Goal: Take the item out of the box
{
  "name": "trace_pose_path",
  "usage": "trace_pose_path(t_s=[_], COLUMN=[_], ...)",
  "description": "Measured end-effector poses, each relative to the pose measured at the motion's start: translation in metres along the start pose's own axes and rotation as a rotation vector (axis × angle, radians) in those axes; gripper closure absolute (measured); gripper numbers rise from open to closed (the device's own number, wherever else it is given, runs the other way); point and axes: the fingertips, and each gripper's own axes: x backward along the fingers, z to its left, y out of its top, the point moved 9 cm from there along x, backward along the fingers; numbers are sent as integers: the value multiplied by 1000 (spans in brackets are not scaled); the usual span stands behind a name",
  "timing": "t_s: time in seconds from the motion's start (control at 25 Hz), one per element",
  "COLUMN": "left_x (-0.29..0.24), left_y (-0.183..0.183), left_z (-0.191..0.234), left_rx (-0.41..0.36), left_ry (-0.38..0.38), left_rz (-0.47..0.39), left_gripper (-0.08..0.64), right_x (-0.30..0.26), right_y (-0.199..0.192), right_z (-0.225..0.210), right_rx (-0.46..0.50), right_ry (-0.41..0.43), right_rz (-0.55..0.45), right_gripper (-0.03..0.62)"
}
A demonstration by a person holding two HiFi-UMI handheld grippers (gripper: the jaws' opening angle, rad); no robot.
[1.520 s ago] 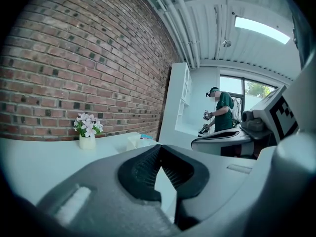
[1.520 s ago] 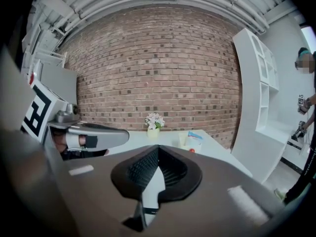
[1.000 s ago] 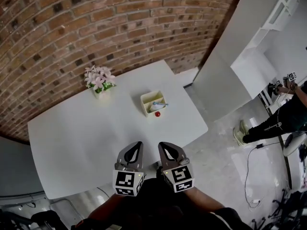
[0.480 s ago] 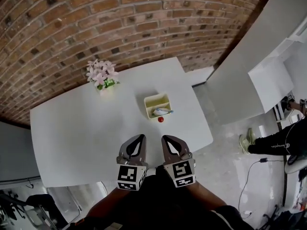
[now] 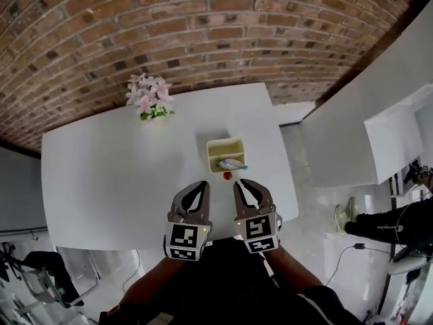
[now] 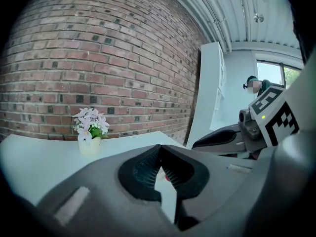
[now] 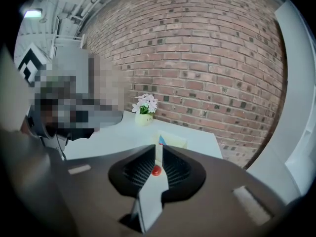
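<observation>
A pale yellow open box (image 5: 226,153) stands on the white table (image 5: 108,175), and a white and blue item (image 5: 232,164) lies in it. A small red ball (image 5: 228,175) rests on the table just in front of the box. Both grippers hover over the near table edge, short of the box. My left gripper (image 5: 201,185) is shut and empty. My right gripper (image 5: 241,183) has just been opening its jaws to a narrow slit with nothing between them. The right gripper view lines up the ball (image 7: 156,170) and the box (image 7: 171,140) through that slit.
A small pot of pink flowers (image 5: 150,95) stands at the table's far edge against the brick wall (image 5: 203,32). To the right of the table are a white partition (image 5: 352,114) and a glossy floor, where a person (image 5: 385,225) stands.
Both grippers have moved forward together from in front of the table to over its near edge, closer to the box and ball. The box and its contents have not moved.
</observation>
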Motion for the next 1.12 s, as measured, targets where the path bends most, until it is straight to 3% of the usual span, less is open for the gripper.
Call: trace_pose_path(t_s=[0.44, 0.76, 1.12], left_x=[-33, -45, -50], left_y=[-3, -8, -12], left_z=[13, 26, 30], left_rx=[27, 92, 88], left_ry=[98, 129, 135], left_rz=[11, 26, 40], left_gripper=[555, 555, 555], right_x=[-36, -59, -74], right_y=[-5, -6, -13], right_z=[-29, -30, -28], right_rx=[143, 259, 312], right_ry=[45, 117, 158], right_rz=[58, 127, 193], right_gripper=[498, 483, 491])
